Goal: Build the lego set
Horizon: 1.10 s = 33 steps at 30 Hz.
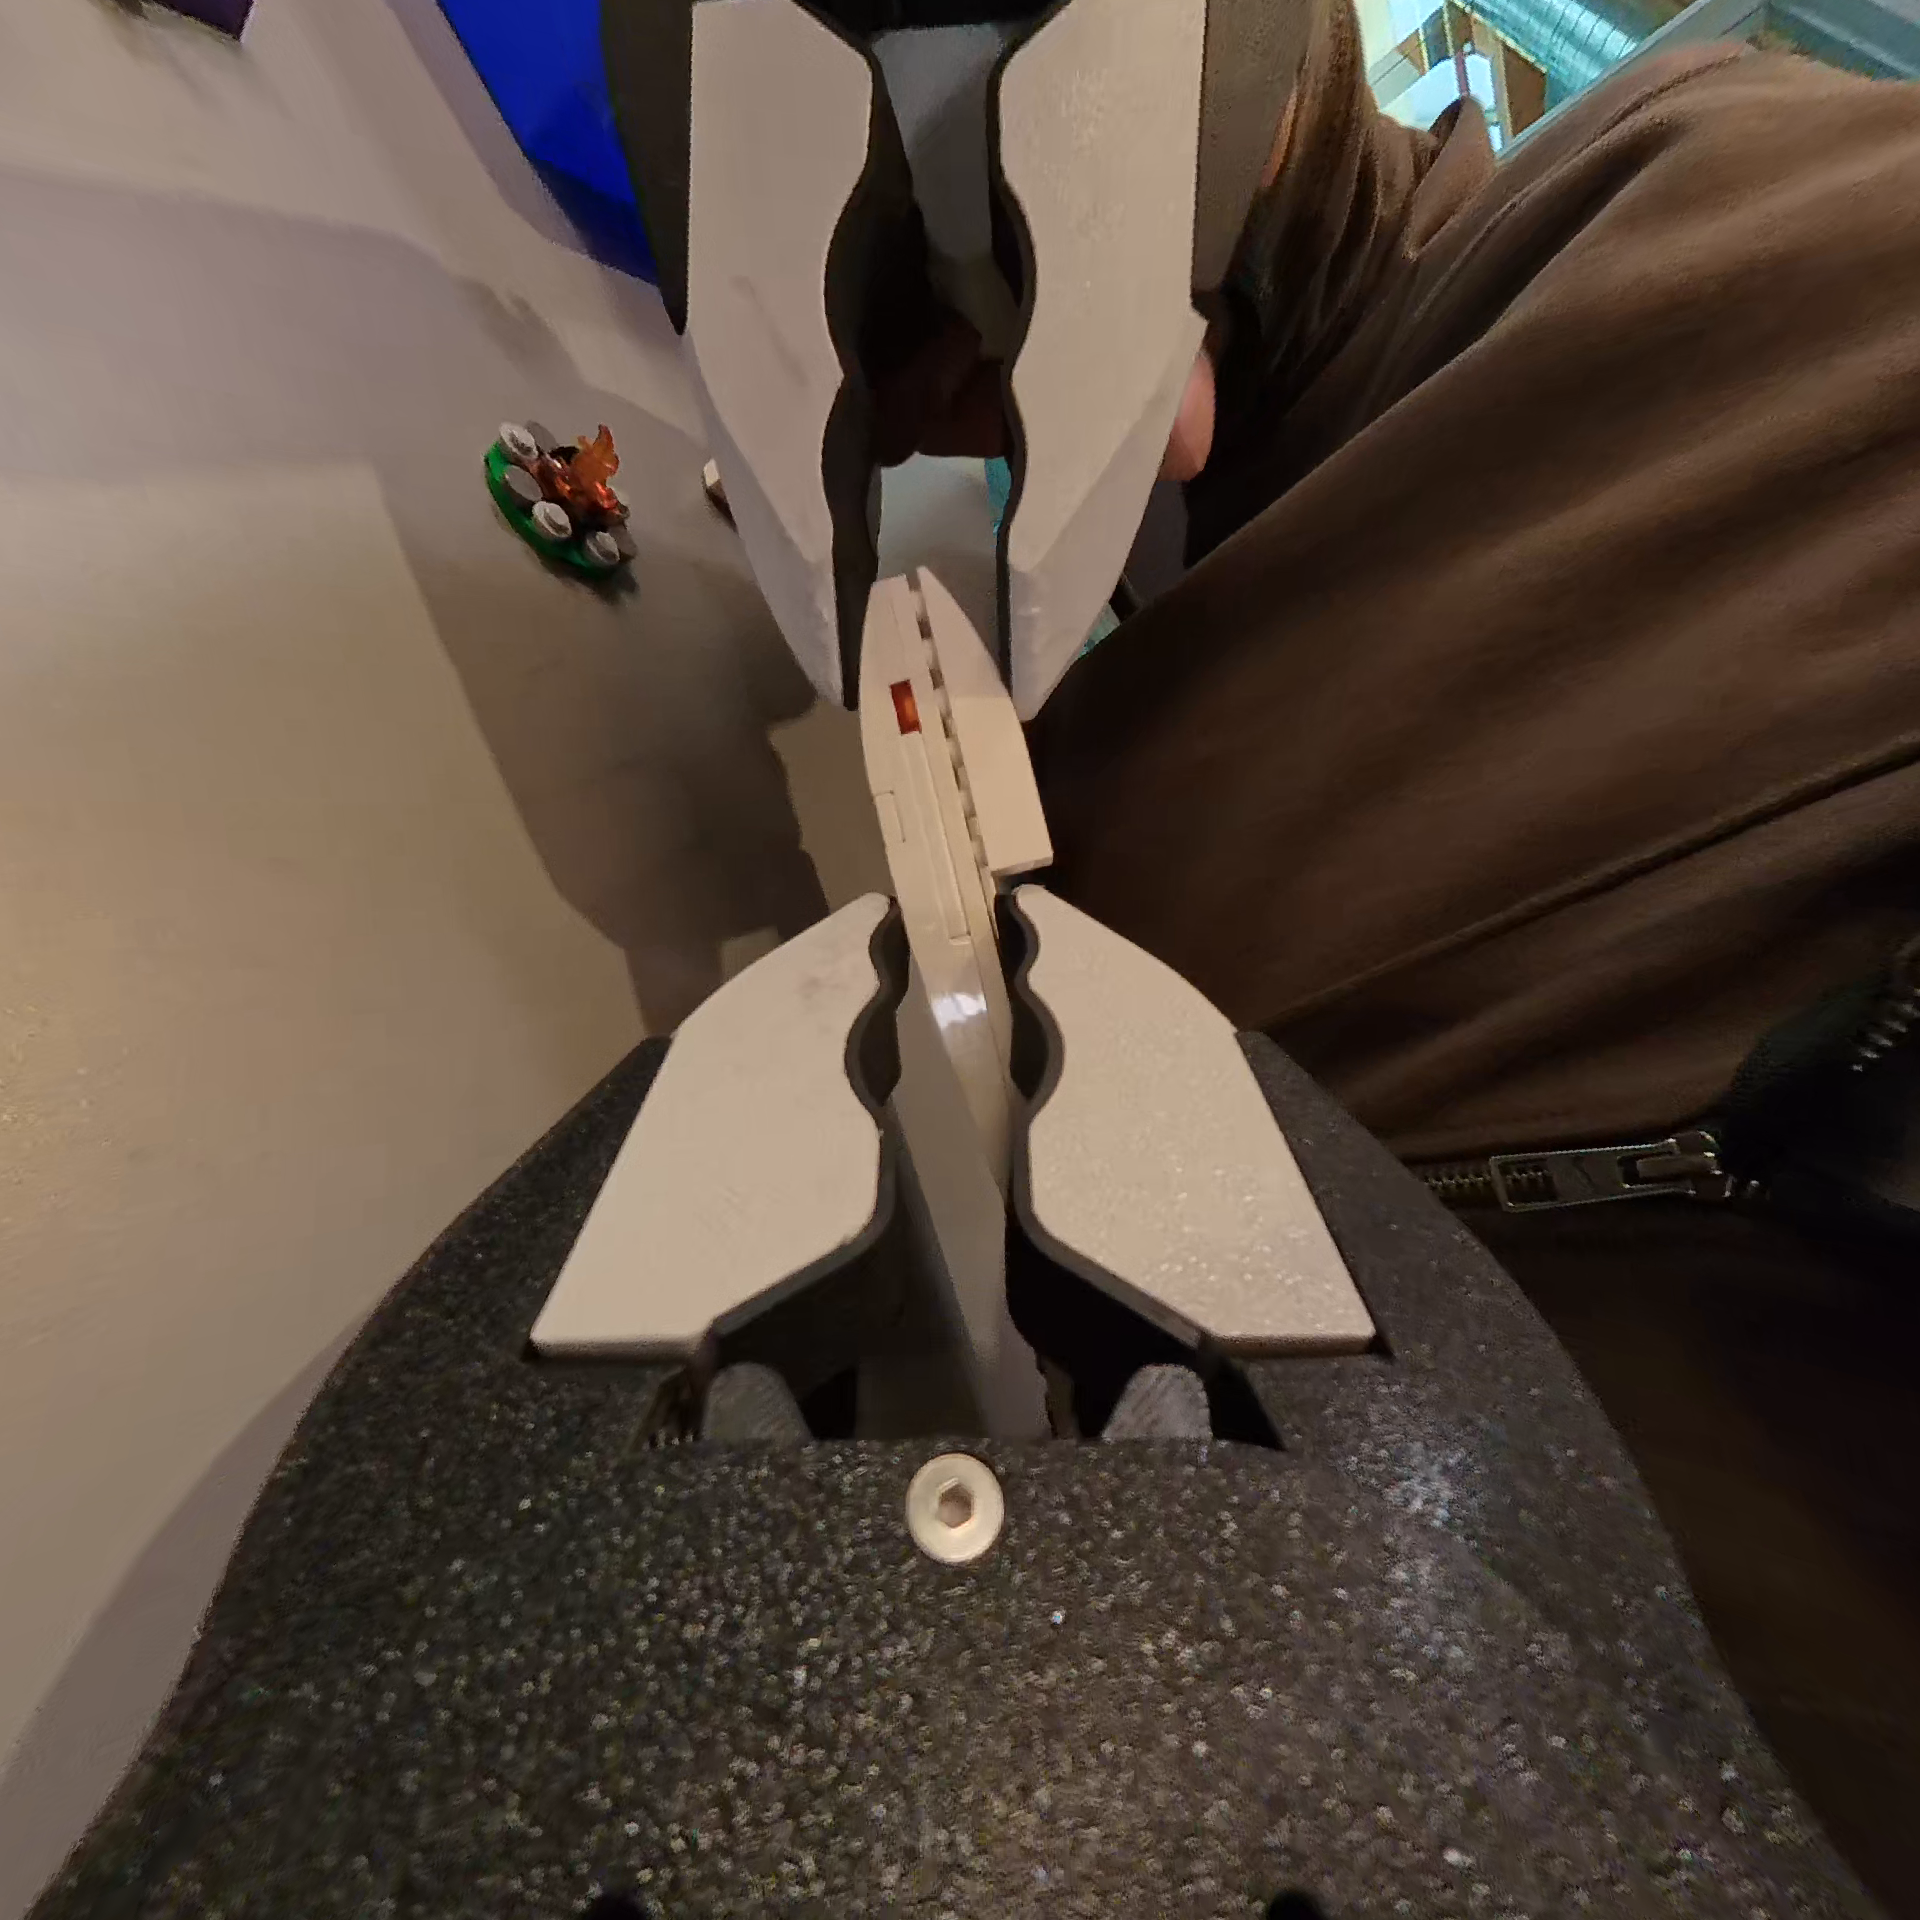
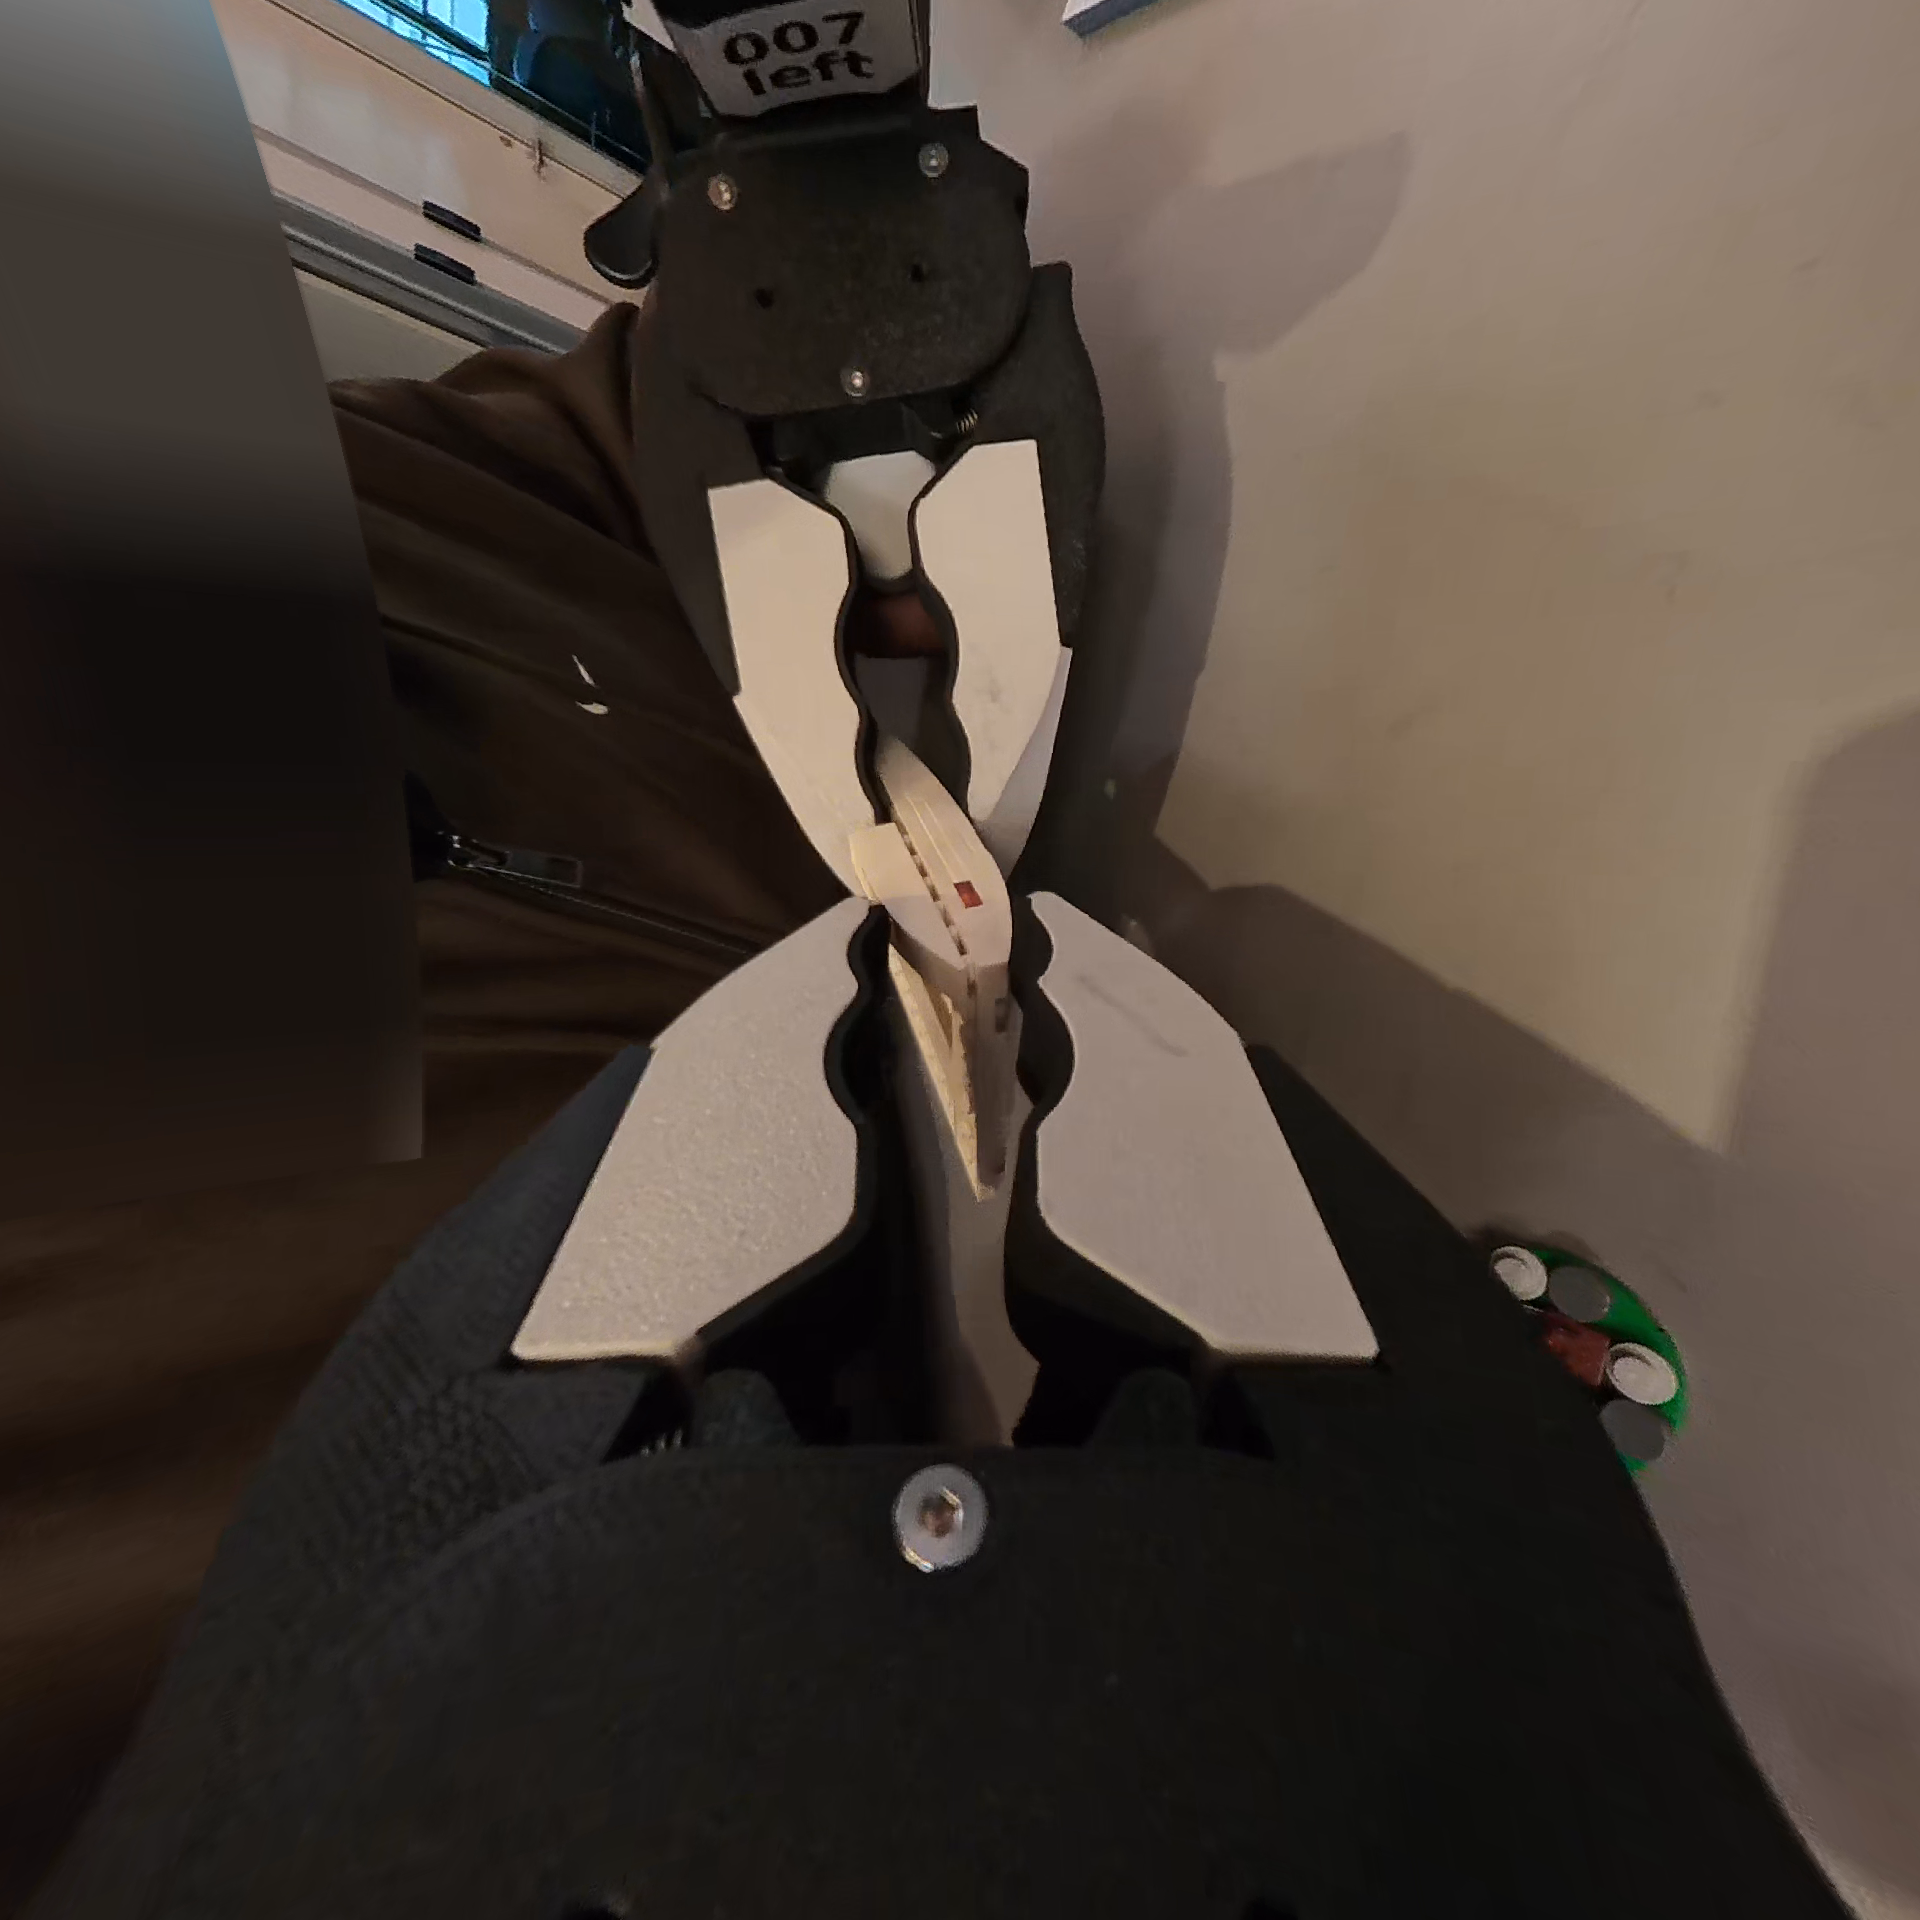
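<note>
A: Left wrist view: the left hand-held gripper (image 1: 943,914) was seen clenched on one end of a white brick-built piece (image 1: 940,769), pads pressed on both flat faces. The piece's long axis was run straight ahead along the fingers. The far end was taken by the right hand-held gripper (image 1: 925,665), faced nose to nose. The piece was held up off the table (image 1: 208,831).

B: Surroundings?

A: A small green round plate with grey studs and an orange flame part (image 1: 566,497) was noted on the table, left of the fingers. A brown jacket (image 1: 1507,623) was seen at right.

B: Right wrist view?

A: Same, mirrored. The right hand-held gripper (image 2: 951,935) was closed on the piece's near end (image 2: 961,997), edge-on between the pads. The left hand-held gripper (image 2: 914,790) was clamped on the far end. Neither was nearer; the piece was bridged between both.
</note>
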Motion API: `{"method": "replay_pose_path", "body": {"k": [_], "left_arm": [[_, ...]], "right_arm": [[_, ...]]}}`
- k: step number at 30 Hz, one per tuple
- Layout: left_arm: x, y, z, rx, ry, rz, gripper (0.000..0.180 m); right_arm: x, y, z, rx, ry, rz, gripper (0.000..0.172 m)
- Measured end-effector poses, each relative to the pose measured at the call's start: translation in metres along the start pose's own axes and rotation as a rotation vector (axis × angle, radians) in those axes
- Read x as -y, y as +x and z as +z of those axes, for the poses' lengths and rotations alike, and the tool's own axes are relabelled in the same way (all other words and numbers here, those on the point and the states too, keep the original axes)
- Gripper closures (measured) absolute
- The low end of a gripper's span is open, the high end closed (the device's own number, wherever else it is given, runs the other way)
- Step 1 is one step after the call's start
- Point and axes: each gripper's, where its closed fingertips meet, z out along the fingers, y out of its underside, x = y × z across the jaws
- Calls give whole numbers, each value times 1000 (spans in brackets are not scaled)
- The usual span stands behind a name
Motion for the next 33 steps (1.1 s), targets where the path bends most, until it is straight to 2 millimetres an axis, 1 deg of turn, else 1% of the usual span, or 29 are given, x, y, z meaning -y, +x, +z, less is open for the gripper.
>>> {"method": "replay_pose_path", "body": {"k": [4,9,17,20,33], "left_arm": [[-1,-1,1,-8,-3,-6,164],[2,0,-1,-11,9,5,164],[3,4,-2,-22,16,18,164],[1,7,-1,-31,0,40,164],[1,7,-2,-22,-5,57,164]], "right_arm": [[-2,0,1,-44,-35,-40,149],[1,-1,-1,-44,-41,-40,150],[4,-6,-1,20,-25,-37,150],[2,-10,3,58,-33,-39,148],[1,-11,3,60,-37,-67,150]]}}
